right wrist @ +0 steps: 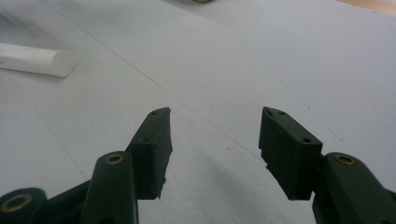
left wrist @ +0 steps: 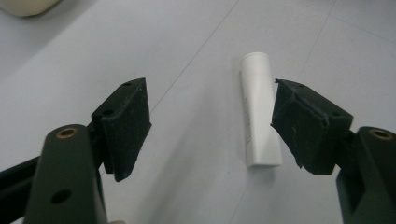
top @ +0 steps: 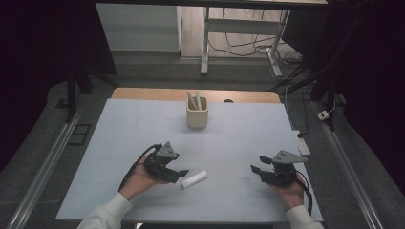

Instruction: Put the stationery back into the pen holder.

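Observation:
A white tube [top: 194, 179] lies flat on the pale table mat near the front, its capped end toward the right. My left gripper [top: 180, 173] sits just left of it, open, held by a hand in a white sleeve. In the left gripper view the tube [left wrist: 259, 114] lies on the mat close by the right jaw, untouched, with the gripper [left wrist: 210, 126] wide apart. My right gripper [top: 258, 165] rests open at the front right with nothing between its jaws. The right gripper view [right wrist: 215, 149] has the tube's end [right wrist: 35, 59] at the far left.
A beige cup [top: 197, 113] with two pale sticks in it stands at the middle back of the mat [top: 143, 124]. A wooden table edge [top: 143, 93] runs behind it. A desk frame and cables lie on the floor beyond.

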The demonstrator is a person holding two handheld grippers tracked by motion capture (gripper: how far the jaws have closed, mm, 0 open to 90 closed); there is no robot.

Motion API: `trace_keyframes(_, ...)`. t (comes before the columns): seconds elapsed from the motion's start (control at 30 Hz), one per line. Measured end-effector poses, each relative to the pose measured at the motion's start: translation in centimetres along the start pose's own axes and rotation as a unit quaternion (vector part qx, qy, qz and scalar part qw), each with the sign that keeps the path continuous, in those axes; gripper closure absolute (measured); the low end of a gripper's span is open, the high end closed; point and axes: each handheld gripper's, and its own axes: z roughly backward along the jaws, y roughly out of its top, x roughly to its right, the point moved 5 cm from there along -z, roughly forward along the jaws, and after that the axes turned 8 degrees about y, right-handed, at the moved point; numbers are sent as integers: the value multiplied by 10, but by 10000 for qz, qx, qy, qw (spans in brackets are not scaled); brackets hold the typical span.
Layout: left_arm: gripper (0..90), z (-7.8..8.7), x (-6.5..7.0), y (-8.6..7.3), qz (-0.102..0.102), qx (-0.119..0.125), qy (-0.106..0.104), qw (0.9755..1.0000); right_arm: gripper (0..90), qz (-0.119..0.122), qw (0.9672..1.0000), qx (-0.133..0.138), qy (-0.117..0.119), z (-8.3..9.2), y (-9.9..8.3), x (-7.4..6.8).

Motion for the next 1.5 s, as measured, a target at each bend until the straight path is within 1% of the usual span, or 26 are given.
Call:
trace_keyframes(0.1, 271, -5, 3, 4, -34, -55, -47, 10000, 439, 7, 10000, -44, -12, 0, -1, 0)
trace_keyframes(0.23, 269, -13, 5, 9, -70, -163, -78, 9998, 439, 10, 10000, -25, 21, -1, -1, -1)
trace_keyframes(0.4, 266, -22, 8, 14, -135, -273, -124, 9995, 438, 26, 10000, -64, 19, -2, -2, -1)
trace_keyframes(0.53, 259, -30, 13, 19, -211, -395, -159, 9989, 438, 43, 9999, -106, 17, -2, -2, -1)
trace_keyframes(0.77, 249, -42, 21, 23, -380, -609, -234, 9971, 436, 51, 9999, -122, 15, -3, -3, -1)
trace_keyframes(0.93, 244, -50, 25, 25, -425, -718, -249, 9962, 435, 66, 9998, -177, -25, -3, -4, 0)
trace_keyframes(1.13, 246, -57, 29, 26, -472, -817, -228, 9953, 435, 70, 9998, -171, -19, -4, -4, 0)
trace_keyframes(1.2, 255, -59, 30, 25, -509, -872, -242, 9946, 435, 79, 9998, -184, -13, -5, -5, 0)
trace_keyframes(1.27, 271, -62, 32, 25, -539, -929, -235, 9939, 435, 113, 9997, -232, -57, -4, -5, 0)
trace_keyframes(1.33, 289, -64, 33, 24, -603, -1022, -242, 9926, 435, 112, 9997, -233, -47, -5, -5, 0)
trace_keyframes(1.43, 344, -66, 35, 23, -656, -1089, -243, 9916, 434, 109, 9997, -231, -36, -5, -5, 0)
trace_keyframes(1.5, 397, -67, 36, 23, -682, -1112, -253, 9911, 434, 114, 9996, -253, -54, -5, -6, 0)
